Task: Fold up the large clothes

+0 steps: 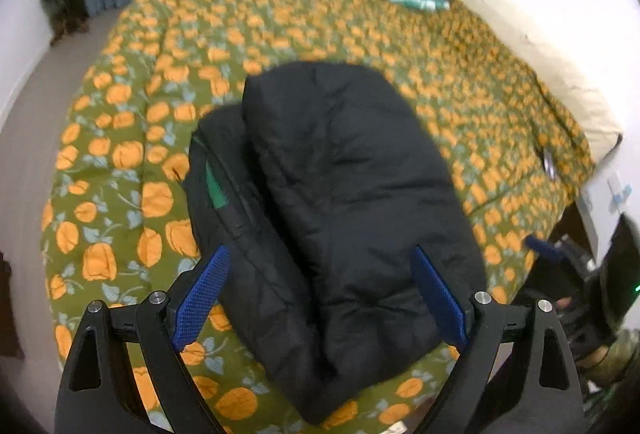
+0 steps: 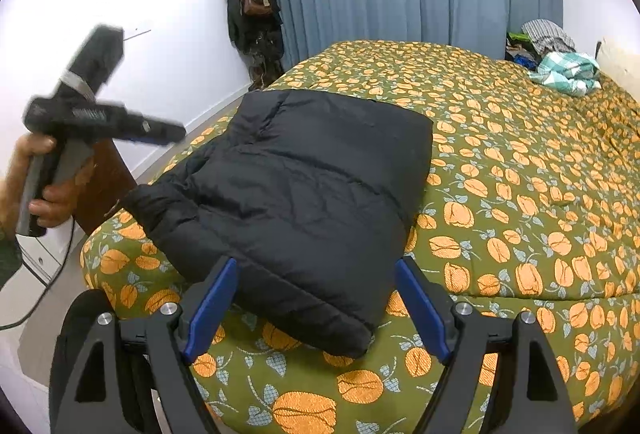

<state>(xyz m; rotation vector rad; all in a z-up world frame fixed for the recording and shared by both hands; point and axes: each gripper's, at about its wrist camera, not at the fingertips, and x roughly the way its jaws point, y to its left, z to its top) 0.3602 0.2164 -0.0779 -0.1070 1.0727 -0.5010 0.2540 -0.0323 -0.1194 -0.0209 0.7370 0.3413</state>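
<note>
Bed (image 2: 520, 193): floral quilt. Jacket (image 2: 304, 193): black, puffy, lay folded in a bundle near the bed's corner. Left gripper (image 1: 320, 298), right gripper (image 2: 316, 308): jaws apart, empty, above it. Folding looked finished; next, likely fetching another garment.

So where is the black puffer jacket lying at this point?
The black puffer jacket lies folded on the orange-flowered bedspread near the bed's near edge, just ahead of both open grippers, far from the checked cloth at the far corner.
</note>
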